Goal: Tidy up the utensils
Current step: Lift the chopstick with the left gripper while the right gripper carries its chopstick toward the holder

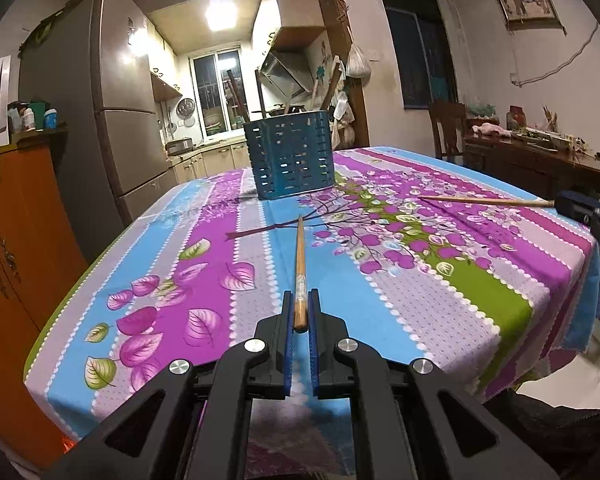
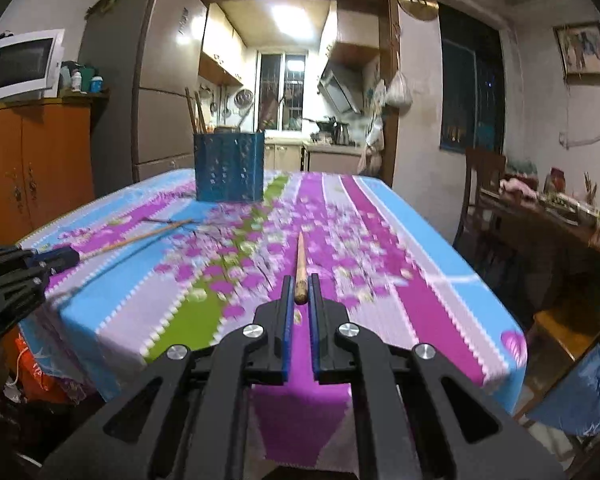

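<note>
My left gripper [image 1: 301, 300] is shut on the thick end of a wooden chopstick [image 1: 299, 268], which points ahead above the flowered tablecloth [image 1: 400, 300]. My right gripper [image 2: 300, 284] is shut on a second wooden chopstick [image 2: 300, 266], also lifted off the cloth. Each gripper shows in the other's view: the right gripper [image 1: 580, 208] with its chopstick [image 1: 484, 199] at the right edge, the left gripper [image 2: 66, 258] with its chopstick [image 2: 140, 236] at the left. A blue perforated utensil holder [image 1: 290, 156] stands upright at the far side of the table, with several chopsticks in the holder [image 2: 229, 166].
A tall fridge [image 1: 112, 120] and an orange cabinet [image 1: 16, 216] stand to the left of the table. A wooden chair [image 2: 484, 184] and a cluttered side table [image 2: 560, 208] are at the right. The table's near edge drops off just below both grippers.
</note>
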A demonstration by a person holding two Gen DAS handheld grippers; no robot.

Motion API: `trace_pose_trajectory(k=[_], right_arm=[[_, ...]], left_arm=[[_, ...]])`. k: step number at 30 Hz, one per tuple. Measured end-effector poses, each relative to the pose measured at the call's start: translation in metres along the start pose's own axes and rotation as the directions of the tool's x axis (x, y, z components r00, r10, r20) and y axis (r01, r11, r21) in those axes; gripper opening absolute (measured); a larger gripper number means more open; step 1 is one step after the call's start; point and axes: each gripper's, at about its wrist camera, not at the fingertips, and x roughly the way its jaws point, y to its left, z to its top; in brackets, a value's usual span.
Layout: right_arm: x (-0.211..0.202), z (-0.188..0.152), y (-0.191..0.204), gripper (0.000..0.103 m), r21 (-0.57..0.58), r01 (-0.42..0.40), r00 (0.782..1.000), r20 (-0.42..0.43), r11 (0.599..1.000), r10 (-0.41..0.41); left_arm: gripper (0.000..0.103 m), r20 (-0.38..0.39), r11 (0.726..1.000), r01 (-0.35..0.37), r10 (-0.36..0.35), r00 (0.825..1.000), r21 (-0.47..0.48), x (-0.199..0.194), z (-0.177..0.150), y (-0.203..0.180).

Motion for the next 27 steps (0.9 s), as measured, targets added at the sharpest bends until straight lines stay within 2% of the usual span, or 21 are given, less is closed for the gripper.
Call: trace_pose_trajectory(k=[10,27], right_arm=[[-0.004,0.041,0.020,0.005,-0.040,-0.015,0.995,0.096,0.999,0.019],[-0.001,0.075,0.031,0.005,-0.084,-0.018,0.987,0.158,0.996,0.031]], left_arm=[[0.008,0.032,1.000,-0.009,0.009,0.999,-0.012,-0.002,0.009,0.020],[0.008,0.079,0.999,-0.020,0.018,0.997,0.027,-0.001,0.020,0.022]])
